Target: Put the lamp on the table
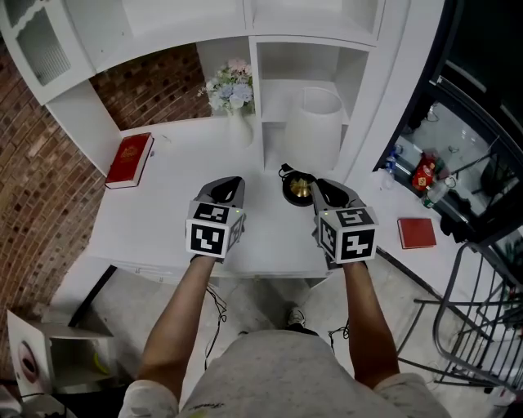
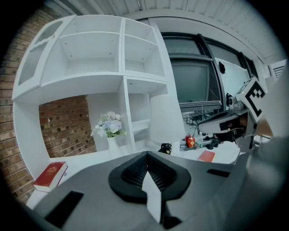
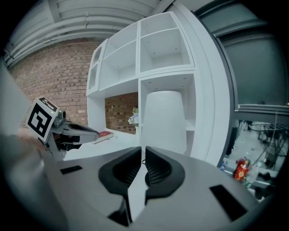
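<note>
The right gripper [image 1: 323,186] is clenched: in the right gripper view [image 3: 143,151] its ribbed black pads [image 3: 156,167] meet at the tips, set in a smooth grey moulded body. A thin dark sliver shows just past the tips, and whether it is pinched cannot be made out. The lamp [image 1: 312,126] stands directly ahead of this gripper. It has a tall, smooth white shade, a tapered cylinder with an open top, which fills the lower shelf compartment. Its small round base [image 1: 298,188], dark with a brassy centre, sits just beside the tips on their left side, on the white table [image 1: 163,212]. The left gripper [image 1: 229,181] is also closed and empty, and in its own view [image 2: 146,155] the grooved pads join in a ridge. Ahead of it and slightly to its right, a slim white vase of pale flowers [image 1: 233,90] stands against the divider of the glossy white shelf unit [image 1: 310,16]. Far to its left lies a flat red book [image 1: 129,159], near the rough brick wall [image 1: 151,90].
</note>
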`<state>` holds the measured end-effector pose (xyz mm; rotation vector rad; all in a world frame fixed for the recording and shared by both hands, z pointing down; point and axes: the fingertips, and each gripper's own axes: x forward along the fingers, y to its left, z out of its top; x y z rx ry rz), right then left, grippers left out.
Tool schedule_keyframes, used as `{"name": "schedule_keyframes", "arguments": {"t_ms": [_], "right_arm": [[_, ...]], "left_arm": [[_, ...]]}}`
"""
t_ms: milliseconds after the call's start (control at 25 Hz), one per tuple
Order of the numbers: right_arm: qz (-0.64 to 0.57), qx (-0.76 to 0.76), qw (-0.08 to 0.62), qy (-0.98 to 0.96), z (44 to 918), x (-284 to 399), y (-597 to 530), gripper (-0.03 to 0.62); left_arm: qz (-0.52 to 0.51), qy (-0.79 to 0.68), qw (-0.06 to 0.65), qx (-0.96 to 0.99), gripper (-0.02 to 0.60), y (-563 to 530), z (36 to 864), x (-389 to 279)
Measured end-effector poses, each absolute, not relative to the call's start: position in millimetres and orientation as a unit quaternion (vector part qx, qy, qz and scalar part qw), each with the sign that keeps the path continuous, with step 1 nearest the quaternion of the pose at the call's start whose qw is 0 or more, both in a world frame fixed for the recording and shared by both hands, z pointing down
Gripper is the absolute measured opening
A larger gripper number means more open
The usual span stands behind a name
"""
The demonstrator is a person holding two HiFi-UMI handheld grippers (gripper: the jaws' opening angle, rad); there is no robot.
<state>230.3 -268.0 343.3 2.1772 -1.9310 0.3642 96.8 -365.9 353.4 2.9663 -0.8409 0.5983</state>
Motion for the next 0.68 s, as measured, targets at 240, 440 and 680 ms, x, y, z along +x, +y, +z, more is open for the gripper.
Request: {"name": "schedule_keyframes", "arguments": {"t_ms": [240, 440, 680], "right_arm": [[0.124, 0.737, 0.102, -0.657, 343.9, 229.2, -267.6, 0.031], [0.124, 0.737, 0.097, -0.657, 343.4, 229.6, -267.0, 0.032], [0.126, 0.735, 0.098, -0.659, 344.4, 226.6, -269.1, 0.032]], "left_arm": [[0.191, -0.267, 0.001, 0.945, -0.005, -364.7, 353.6, 96.7], [0.192, -0.268, 0.0, 0.944, -0.005, -364.2, 354.2, 96.8], [0.191, -0.267, 0.001, 0.945, -0.005, -364.9, 353.6, 95.8]]}}
